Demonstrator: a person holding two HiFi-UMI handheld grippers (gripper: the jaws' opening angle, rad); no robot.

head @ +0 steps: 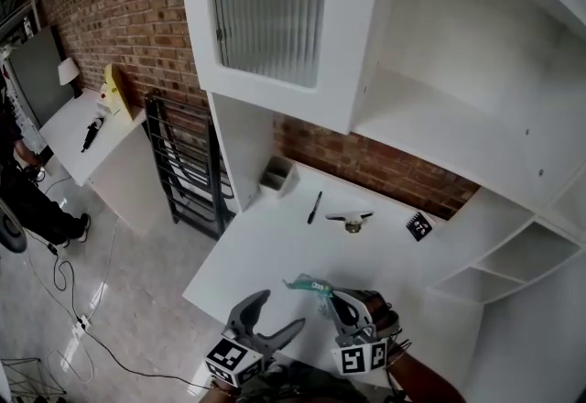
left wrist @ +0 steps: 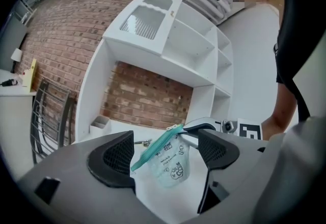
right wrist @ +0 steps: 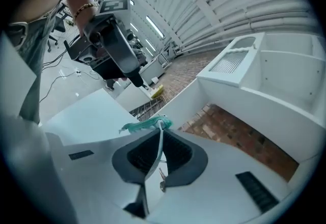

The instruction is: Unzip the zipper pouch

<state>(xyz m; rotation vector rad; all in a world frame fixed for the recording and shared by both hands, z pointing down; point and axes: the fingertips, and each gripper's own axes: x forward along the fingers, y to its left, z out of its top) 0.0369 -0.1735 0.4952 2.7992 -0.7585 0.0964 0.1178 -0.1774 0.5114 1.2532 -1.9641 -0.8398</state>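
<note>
While my right gripper (right wrist: 159, 154) pinches the limp, light-looking zipper pouch (left wrist: 170, 164) up over the table (head: 275, 236), my left gripper (head: 279, 311) gapes just beside it, so I'd grab the teal zipper strip (left wrist: 155, 149).

Beyond the jaws, a white tabletop (head: 275, 250) runs to a red brick wall (head: 110, 7). Above them hangs a white cabinet (head: 275, 90) with a ribbed glass door. Open white shelves (head: 513, 264) stand to their right, a black metal rack (head: 183, 172) and pale tiled floor (head: 128, 273) to their left.
</note>
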